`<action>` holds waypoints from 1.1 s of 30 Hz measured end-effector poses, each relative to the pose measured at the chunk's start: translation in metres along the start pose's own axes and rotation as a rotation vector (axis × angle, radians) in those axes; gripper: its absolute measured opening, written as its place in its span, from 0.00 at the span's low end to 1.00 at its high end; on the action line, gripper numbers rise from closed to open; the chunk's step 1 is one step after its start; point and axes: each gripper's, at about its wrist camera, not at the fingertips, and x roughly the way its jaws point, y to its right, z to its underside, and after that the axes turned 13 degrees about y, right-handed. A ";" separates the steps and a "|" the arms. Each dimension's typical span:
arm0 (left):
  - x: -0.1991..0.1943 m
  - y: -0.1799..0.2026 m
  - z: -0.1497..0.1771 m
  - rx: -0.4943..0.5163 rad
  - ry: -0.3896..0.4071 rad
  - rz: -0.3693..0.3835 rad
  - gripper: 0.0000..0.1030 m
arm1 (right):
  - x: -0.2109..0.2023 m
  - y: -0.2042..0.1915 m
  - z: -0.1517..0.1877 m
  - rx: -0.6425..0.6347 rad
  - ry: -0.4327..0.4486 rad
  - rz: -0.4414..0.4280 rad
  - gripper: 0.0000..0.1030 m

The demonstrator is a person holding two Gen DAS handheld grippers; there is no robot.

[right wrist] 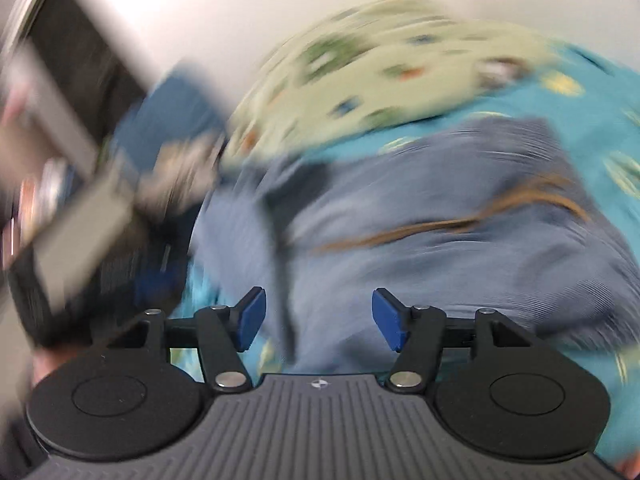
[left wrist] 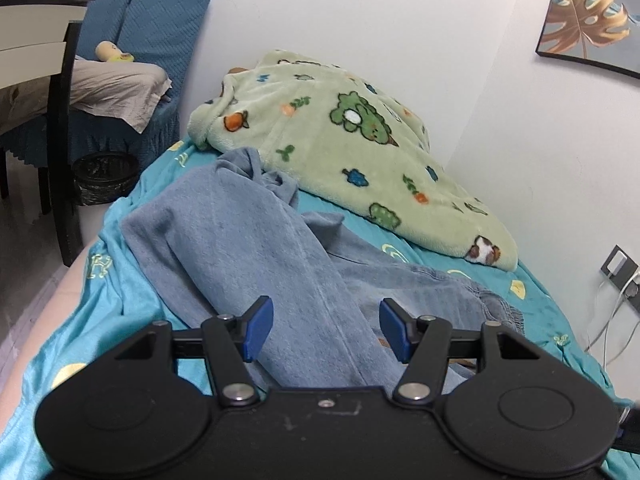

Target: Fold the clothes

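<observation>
Light blue jeans (left wrist: pixel 256 240) lie crumpled on a bed with a turquoise sheet (left wrist: pixel 132 288); one leg runs toward the camera and the waistband (left wrist: pixel 496 308) is at the right. My left gripper (left wrist: pixel 326 330) is open and empty, just above the near part of the jeans leg. In the blurred right wrist view the jeans (right wrist: pixel 440 240) show a brown strip across them. My right gripper (right wrist: pixel 319 320) is open and empty above the jeans.
A green fleece blanket (left wrist: pixel 344 140) with cartoon prints is heaped by the wall behind the jeans. A blue-covered chair (left wrist: pixel 152 40), a dark table leg (left wrist: pixel 60 140) and a black bin (left wrist: pixel 104 176) stand left of the bed. A wall socket with cables (left wrist: pixel 618 276) is at right.
</observation>
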 end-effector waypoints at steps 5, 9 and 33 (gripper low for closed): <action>-0.002 0.004 0.004 0.005 -0.013 0.008 0.54 | 0.000 0.043 -0.008 0.180 0.039 0.247 0.65; -0.004 0.004 0.005 0.004 -0.014 0.003 0.54 | 0.005 0.058 -0.004 0.302 0.015 0.289 0.67; 0.002 0.010 0.011 0.028 -0.035 -0.026 0.54 | 0.028 0.120 -0.001 0.588 0.001 0.417 0.69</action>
